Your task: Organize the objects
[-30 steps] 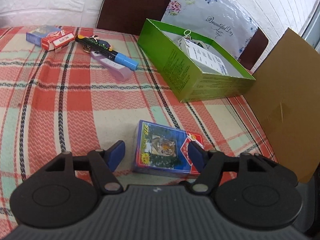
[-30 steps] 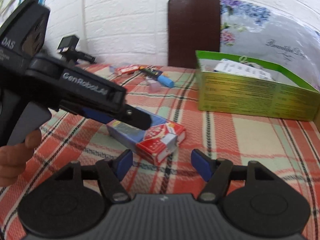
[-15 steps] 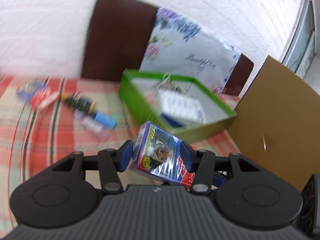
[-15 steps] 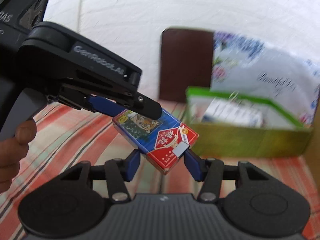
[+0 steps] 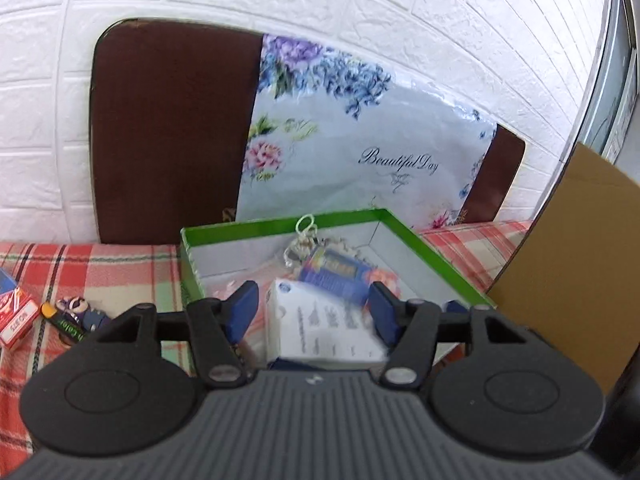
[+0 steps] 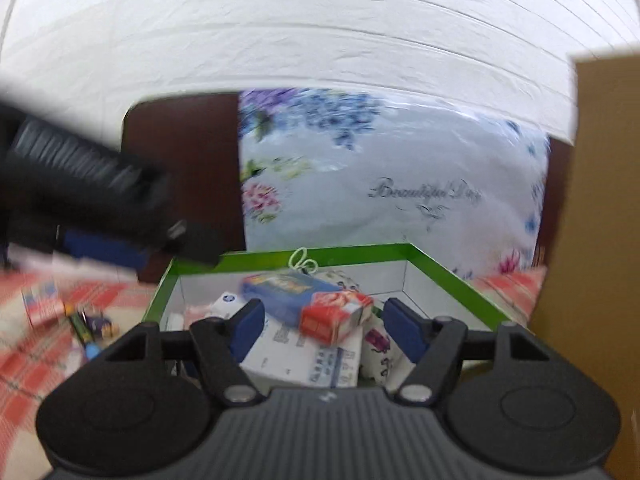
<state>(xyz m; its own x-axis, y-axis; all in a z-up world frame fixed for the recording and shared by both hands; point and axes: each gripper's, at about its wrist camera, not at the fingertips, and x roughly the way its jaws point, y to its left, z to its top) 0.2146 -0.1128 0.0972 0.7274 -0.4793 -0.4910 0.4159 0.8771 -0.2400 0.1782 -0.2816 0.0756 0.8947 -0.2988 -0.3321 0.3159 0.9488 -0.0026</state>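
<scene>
The green box [image 5: 420, 236] stands open on the checked cloth and also shows in the right wrist view [image 6: 440, 264]. The blue and red card pack [image 6: 308, 300] lies in it on a white carton [image 6: 296, 356]; the left wrist view shows the pack [image 5: 334, 276] blurred above the white carton [image 5: 320, 328]. My left gripper [image 5: 314, 310] is open and empty over the box's near end. My right gripper [image 6: 324, 320] is open and empty, just short of the pack. The left gripper's body [image 6: 88, 184] crosses the right view's left side.
A second card pack [image 5: 16, 318], a marker [image 5: 66, 324] and a small figure [image 5: 78, 308] lie on the cloth left of the box. A brown cardboard sheet [image 5: 576, 272] stands at the right. A chair back [image 5: 172, 128] and flowered bag [image 5: 360, 152] are behind.
Both grippers held the card pack up between them half a second ago; both have opened and the pack has dropped into the green box. Both cameras have moved up to the box.
</scene>
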